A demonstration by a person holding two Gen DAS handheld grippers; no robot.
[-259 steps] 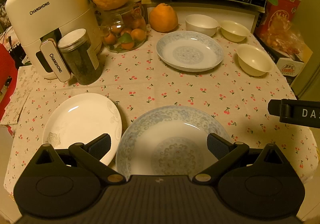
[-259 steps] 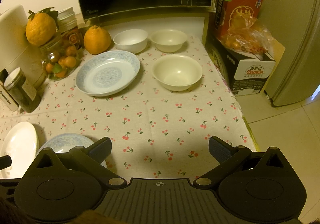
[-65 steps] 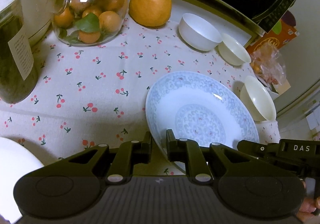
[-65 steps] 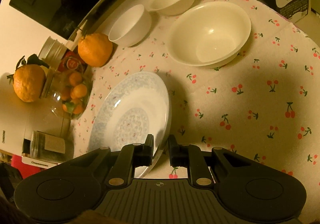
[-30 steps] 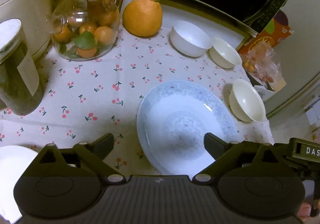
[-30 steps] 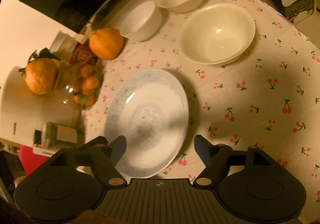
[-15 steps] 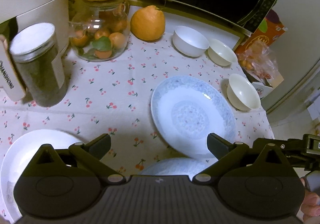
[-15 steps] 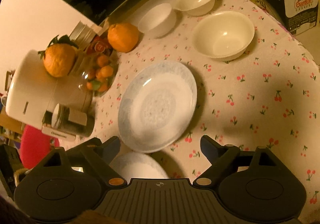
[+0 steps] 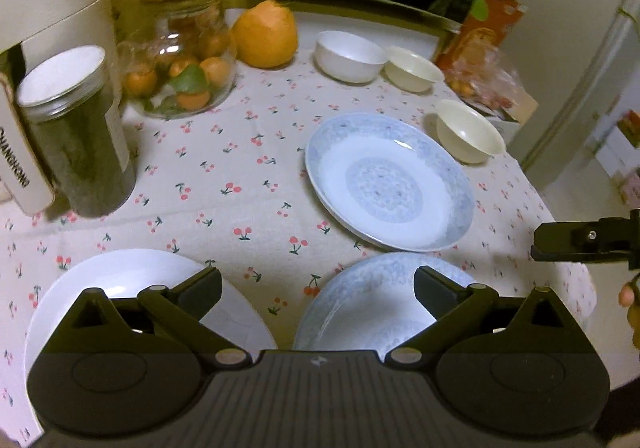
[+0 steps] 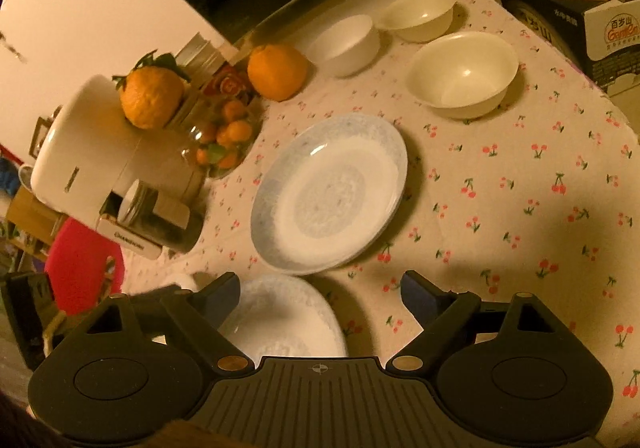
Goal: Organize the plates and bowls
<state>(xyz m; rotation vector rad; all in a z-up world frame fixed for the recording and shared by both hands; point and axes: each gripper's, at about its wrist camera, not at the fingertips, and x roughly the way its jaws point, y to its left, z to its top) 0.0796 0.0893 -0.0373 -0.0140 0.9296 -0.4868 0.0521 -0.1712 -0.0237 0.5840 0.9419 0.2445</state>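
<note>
With my left gripper [image 9: 316, 284] and right gripper [image 10: 320, 294] both spread wide and empty, I judge I should pinch the far blue-patterned plate [image 9: 390, 181] by its rim and stack it squarely on the near one [image 9: 372, 300].

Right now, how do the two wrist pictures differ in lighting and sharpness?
Left wrist view: whiter light, the blue patterned plate crisp, the fruit jar slightly smeared. Right wrist view: strong amber cast, softer, tilted, with the gripper's shadow falling on the cherry tablecloth.
</note>
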